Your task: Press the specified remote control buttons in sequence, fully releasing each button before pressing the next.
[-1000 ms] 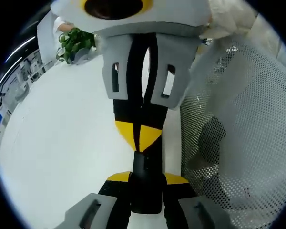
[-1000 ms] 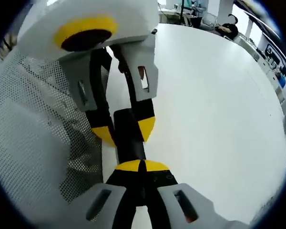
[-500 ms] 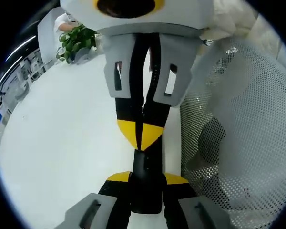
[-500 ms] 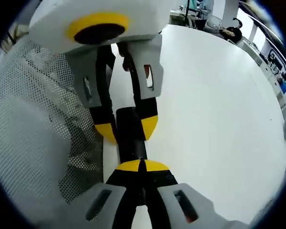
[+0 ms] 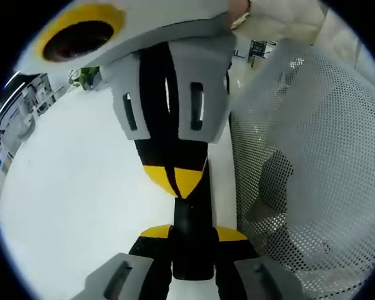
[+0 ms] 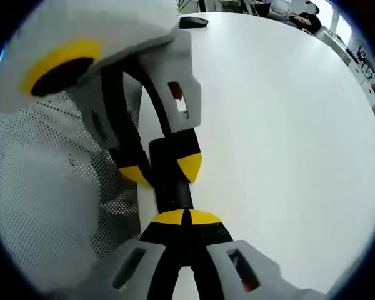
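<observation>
Two fisheye cameras face each other at close range above a smooth white tabletop (image 5: 75, 206). Each looks along its own jaws at the opposite gripper, sharing a slim black remote control (image 5: 190, 215) (image 6: 170, 178) and a white perforated mesh sleeve (image 5: 312, 187) (image 6: 44, 187).

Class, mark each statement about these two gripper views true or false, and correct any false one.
1. The left claw holds the black remote between its jaws. True.
2. The right claw is wide open. False: its jaws are shut, with the yellow tips together at the remote.
3. The table is white. True.
4. The mesh fabric beside the claws is black. False: it is white.
</observation>
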